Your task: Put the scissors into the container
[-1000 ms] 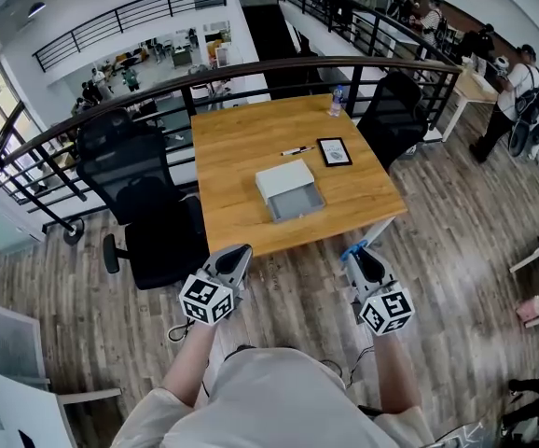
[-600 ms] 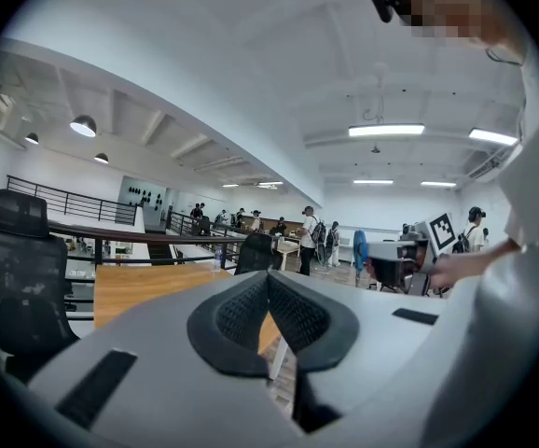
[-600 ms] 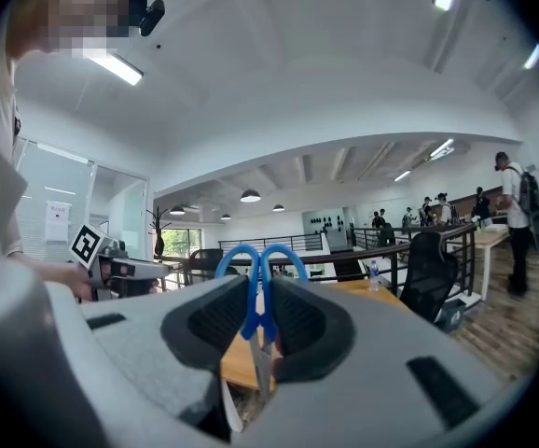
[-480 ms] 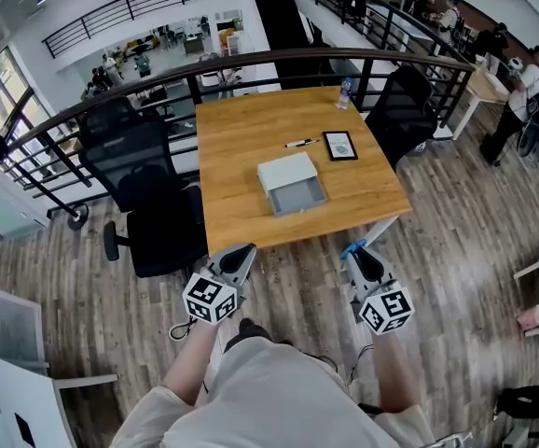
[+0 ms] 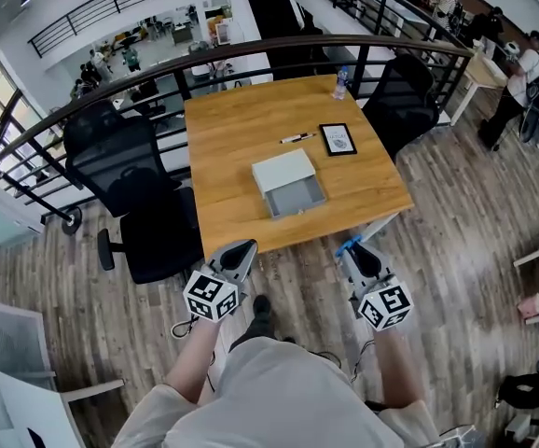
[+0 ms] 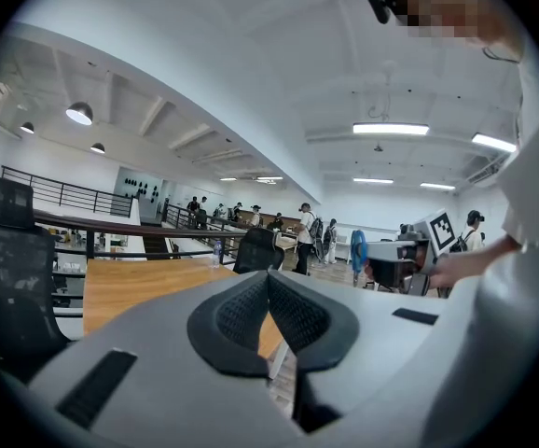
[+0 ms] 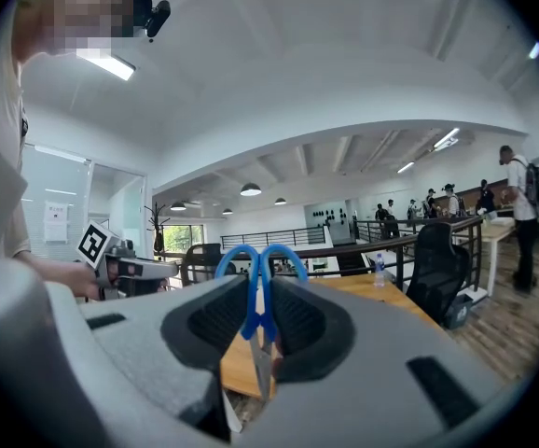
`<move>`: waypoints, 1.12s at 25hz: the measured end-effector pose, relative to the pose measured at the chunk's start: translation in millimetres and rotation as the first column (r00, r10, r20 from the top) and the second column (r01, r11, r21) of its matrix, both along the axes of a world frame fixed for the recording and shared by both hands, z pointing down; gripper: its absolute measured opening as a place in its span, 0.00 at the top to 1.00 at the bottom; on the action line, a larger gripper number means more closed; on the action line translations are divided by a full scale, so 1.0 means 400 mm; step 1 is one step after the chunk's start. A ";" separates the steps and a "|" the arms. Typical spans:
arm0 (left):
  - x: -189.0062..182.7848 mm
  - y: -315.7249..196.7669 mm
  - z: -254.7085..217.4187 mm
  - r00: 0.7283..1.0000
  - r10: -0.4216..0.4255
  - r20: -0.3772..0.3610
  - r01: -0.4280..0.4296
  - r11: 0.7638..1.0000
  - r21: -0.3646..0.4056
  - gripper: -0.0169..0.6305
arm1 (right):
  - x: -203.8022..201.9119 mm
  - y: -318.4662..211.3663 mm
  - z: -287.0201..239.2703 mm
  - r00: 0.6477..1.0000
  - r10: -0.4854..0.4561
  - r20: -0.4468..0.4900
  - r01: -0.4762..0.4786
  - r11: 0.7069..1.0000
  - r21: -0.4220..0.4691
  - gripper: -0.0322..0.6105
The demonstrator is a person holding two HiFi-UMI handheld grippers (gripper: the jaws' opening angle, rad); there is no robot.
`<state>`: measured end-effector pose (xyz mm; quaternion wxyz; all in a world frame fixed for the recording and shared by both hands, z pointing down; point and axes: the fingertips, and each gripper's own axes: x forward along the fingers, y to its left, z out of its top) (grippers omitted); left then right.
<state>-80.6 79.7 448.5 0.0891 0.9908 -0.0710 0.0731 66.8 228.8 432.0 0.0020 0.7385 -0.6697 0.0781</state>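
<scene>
You stand short of the wooden table [image 5: 232, 147], with both grippers held over the plank floor [image 5: 456, 213] just before its near edge. Your left gripper [image 5: 240, 250] and your right gripper [image 5: 352, 250] are well apart. At the right one's tip shows a small blue bit, probably the scissors [image 5: 347, 246]. The pale grey container [image 5: 288, 183] sits mid-table, its open side toward you. Beyond it lie a pen [image 5: 297, 138] and a dark tablet [image 5: 338, 139], and a bottle [image 5: 340, 82] stands at the far edge. A black chair [image 5: 130, 152] stands to the left of the table.
</scene>
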 end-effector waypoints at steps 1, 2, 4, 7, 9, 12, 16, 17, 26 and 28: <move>0.013 -0.018 0.002 1.000 0.007 0.002 -0.007 1.000 0.000 0.99 | 0.009 -0.018 0.000 1.000 0.003 0.001 -0.003 1.000 -0.001 0.81; 0.025 -0.037 0.004 1.000 0.014 0.003 -0.014 1.000 0.001 0.98 | 0.018 -0.039 0.000 1.000 0.005 0.001 -0.005 1.000 -0.002 0.82; 0.051 -0.081 0.011 1.000 0.024 0.007 -0.024 1.000 0.002 0.98 | 0.036 -0.081 0.000 1.000 0.004 0.001 -0.004 1.000 -0.003 0.81; 0.089 -0.142 0.016 0.999 0.040 0.010 -0.040 0.999 -0.002 0.98 | 0.061 -0.140 0.002 1.000 0.001 0.006 -0.001 1.000 -0.007 0.82; 0.112 -0.180 0.014 0.998 0.055 0.014 -0.056 0.998 0.001 0.99 | 0.075 -0.181 0.003 1.000 0.003 0.011 -0.002 1.000 -0.009 0.81; 0.145 -0.241 0.014 0.996 0.082 0.021 -0.082 0.997 0.008 0.98 | 0.096 -0.247 0.007 1.000 0.016 0.020 -0.015 1.000 -0.013 0.81; 0.185 -0.328 0.022 0.994 0.110 0.021 -0.110 0.994 0.005 0.98 | 0.127 -0.328 0.014 0.999 0.047 0.026 -0.047 0.999 -0.022 0.82; 0.193 -0.349 0.025 0.993 0.115 0.019 -0.115 0.993 0.002 0.98 | 0.132 -0.346 0.017 0.998 0.055 0.025 -0.054 0.998 -0.026 0.81; 0.216 -0.451 0.039 0.987 0.158 0.017 -0.157 0.987 -0.019 0.98 | 0.164 -0.456 0.015 0.996 0.093 -0.011 -0.093 0.993 -0.067 0.81; 0.217 -0.464 0.047 0.987 0.162 0.019 -0.161 0.987 -0.024 0.98 | 0.165 -0.472 0.020 0.996 0.090 -0.020 -0.091 0.993 -0.076 0.81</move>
